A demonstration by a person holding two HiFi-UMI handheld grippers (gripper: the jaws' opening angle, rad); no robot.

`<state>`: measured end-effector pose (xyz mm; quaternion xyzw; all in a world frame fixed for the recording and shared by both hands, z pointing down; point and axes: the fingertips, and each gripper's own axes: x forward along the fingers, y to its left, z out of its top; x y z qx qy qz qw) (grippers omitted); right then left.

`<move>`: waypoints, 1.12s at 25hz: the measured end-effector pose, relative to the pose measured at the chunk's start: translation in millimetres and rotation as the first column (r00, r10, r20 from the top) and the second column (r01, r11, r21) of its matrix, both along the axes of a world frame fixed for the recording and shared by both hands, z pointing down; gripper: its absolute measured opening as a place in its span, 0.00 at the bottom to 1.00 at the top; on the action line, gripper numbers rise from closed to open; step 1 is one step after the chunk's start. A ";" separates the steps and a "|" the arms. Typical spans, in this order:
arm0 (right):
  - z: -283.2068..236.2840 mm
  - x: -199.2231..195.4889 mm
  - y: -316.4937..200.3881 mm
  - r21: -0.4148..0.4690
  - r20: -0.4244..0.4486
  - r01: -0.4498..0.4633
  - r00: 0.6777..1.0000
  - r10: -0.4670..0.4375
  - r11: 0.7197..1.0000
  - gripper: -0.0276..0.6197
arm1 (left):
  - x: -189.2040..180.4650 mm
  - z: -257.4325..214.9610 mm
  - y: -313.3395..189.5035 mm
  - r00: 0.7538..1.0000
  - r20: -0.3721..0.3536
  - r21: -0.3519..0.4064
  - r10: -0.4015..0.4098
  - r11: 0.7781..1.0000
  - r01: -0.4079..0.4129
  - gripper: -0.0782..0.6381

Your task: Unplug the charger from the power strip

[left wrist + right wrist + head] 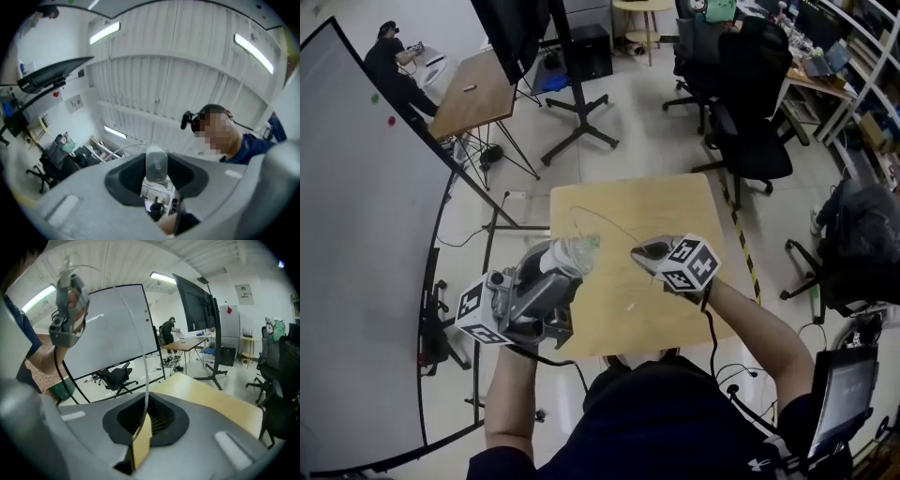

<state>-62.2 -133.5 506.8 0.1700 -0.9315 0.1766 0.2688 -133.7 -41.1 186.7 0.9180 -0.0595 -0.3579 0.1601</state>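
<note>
A white charger [577, 251] sits between the jaws of my left gripper [567, 258], held above the left edge of a small wooden table [675, 197]. In the left gripper view the charger [156, 165] shows as a pale rounded block clamped in the left gripper [156, 177], which points up toward the ceiling. A thin white cable [605, 217] arcs from the charger over to my right gripper [645, 253]. In the right gripper view the right gripper [140, 427] is shut on that cable [145, 380], which rises to the left gripper [70, 305]. No power strip is in view.
Black office chairs [750, 141] stand beyond the table, and another chair [853, 244] stands at the right. A curved whiteboard [356, 234] lines the left. A second wooden table [473, 94] and a screen stand [577, 112] are further back. A person [389, 56] stands at the far left.
</note>
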 end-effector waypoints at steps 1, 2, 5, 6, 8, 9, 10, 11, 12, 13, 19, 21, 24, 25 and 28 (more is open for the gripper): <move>4.9 -4.5 11.7 -0.001 -0.009 0.023 1.000 -0.023 1.000 0.05 | -12.3 -4.9 -10.6 0.998 -0.036 -0.013 -0.051 0.999 0.050 0.30; 8.2 -8.6 22.8 0.008 -0.023 0.051 0.998 -0.050 0.999 0.05 | -23.8 -8.4 -21.5 0.993 -0.060 -0.026 -0.106 0.994 0.105 0.30; 5.3 -14.8 50.8 0.073 -0.067 0.135 0.989 -0.130 0.988 0.05 | -51.7 -8.4 -55.1 0.957 -0.044 -0.060 -0.288 0.957 0.285 0.30; 0.1 -14.6 58.2 0.099 -0.076 0.158 0.986 -0.150 0.983 0.05 | -59.1 -4.4 -66.5 0.938 -0.012 -0.066 -0.346 0.936 0.345 0.30; -15.0 -12.5 70.7 0.147 -0.081 0.187 0.981 -0.177 0.971 0.05 | -70.7 9.2 -88.5 0.893 0.084 -0.073 -0.443 0.891 0.449 0.30; -23.3 -10.7 75.9 0.168 -0.079 0.195 0.980 -0.184 0.966 0.05 | -75.2 18.1 -98.4 0.867 0.141 -0.073 -0.478 0.869 0.490 0.30; -32.4 -8.7 80.7 0.190 -0.072 0.199 0.979 -0.189 0.961 0.05 | -79.0 27.7 -106.9 0.843 0.195 -0.070 -0.502 0.850 0.523 0.30; -42.1 -6.1 85.1 0.214 -0.065 0.201 0.979 -0.191 0.956 0.05 | -82.2 37.3 -114.1 0.821 0.241 -0.069 -0.517 0.835 0.546 0.30; -52.1 -2.2 89.0 0.242 -0.063 0.203 0.979 -0.193 0.949 0.05 | -84.9 47.0 -120.4 0.802 0.283 -0.070 -0.527 0.822 0.565 0.30; -62.8 2.6 92.6 0.276 -0.067 0.209 0.978 -0.198 0.938 0.05 | -87.0 56.8 -126.4 0.782 0.322 -0.070 -0.533 0.811 0.581 0.30; -136.5 25.3 120.9 0.440 -0.127 0.326 0.945 -0.301 0.837 0.05 | -94.2 111.9 -162.5 0.690 0.484 -0.090 -0.538 0.754 0.651 0.30; -159.3 27.6 132.6 0.463 -0.132 0.360 0.932 -0.339 0.810 0.05 | -103.5 131.0 -176.5 0.657 0.514 -0.119 -0.552 0.712 0.692 0.30; -181.1 29.1 147.2 0.488 -0.145 0.396 0.915 -0.376 0.778 0.05 | -109.5 152.8 -192.4 0.623 0.554 -0.159 -0.553 0.664 0.731 0.29; -185.0 29.6 149.7 0.505 -0.164 0.411 0.909 -0.383 0.759 0.05 | -105.2 157.9 -195.8 0.616 0.571 -0.159 -0.542 0.663 0.731 0.29; -200.5 30.2 153.6 0.577 -0.228 0.450 0.890 -0.395 0.681 0.05 | -75.3 175.6 -196.9 0.561 0.677 -0.090 -0.477 0.703 0.706 0.29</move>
